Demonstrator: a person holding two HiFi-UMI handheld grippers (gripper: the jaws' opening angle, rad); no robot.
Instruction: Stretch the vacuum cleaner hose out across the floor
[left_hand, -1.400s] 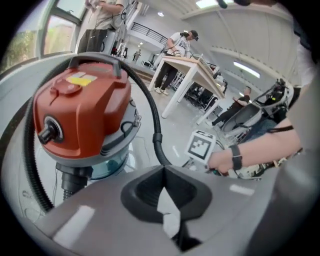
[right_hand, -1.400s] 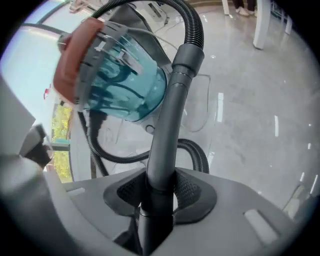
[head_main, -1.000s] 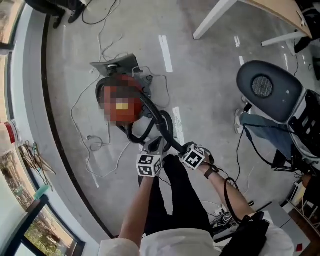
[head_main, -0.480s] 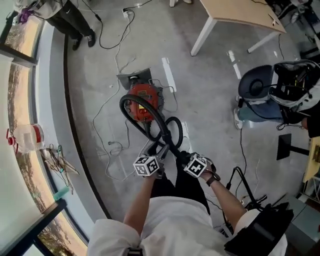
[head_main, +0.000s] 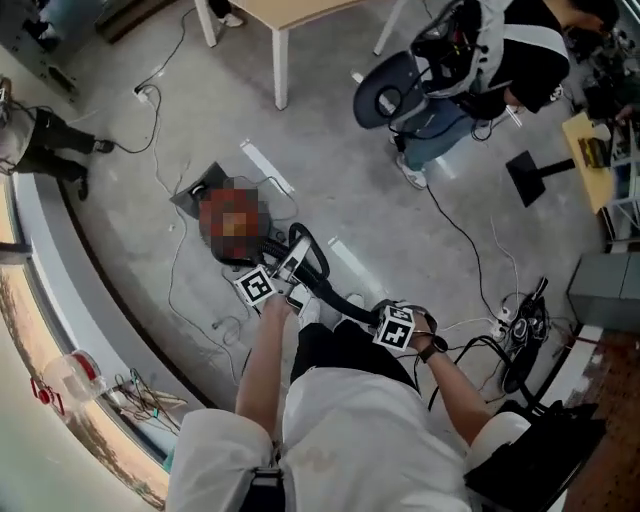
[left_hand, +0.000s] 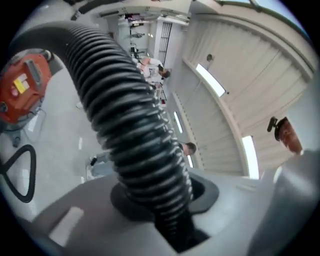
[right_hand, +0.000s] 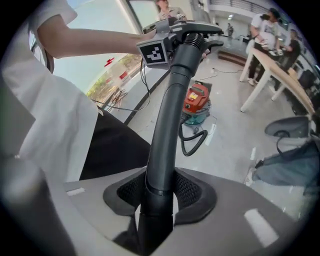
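The red vacuum cleaner (head_main: 232, 228) sits on the grey floor ahead of me, partly under a blur patch. Its black ribbed hose (head_main: 318, 262) loops off it and runs back to my hands. My left gripper (head_main: 285, 272) is up near the loop, and its jaws are closing with the ribbed hose (left_hand: 125, 115) between them, pads against it. My right gripper (head_main: 372, 316) is closer to my body, shut on the hose's smooth rigid tube (right_hand: 167, 125). From the right gripper view the left gripper (right_hand: 185, 32) holds the tube's far end, with the vacuum (right_hand: 196, 102) beyond.
Thin cables (head_main: 175, 270) trail over the floor left of the vacuum. A grey office chair (head_main: 395, 85) and a seated person (head_main: 520, 50) are at the upper right, a table leg (head_main: 281, 60) at the top. More cables and plugs (head_main: 510, 320) lie right. A curved window ledge (head_main: 60, 300) runs along the left.
My left gripper let go, slid up the hose toward the vacuum and closed again. The two grippers, side by side before, now stand apart. My view has swung round.
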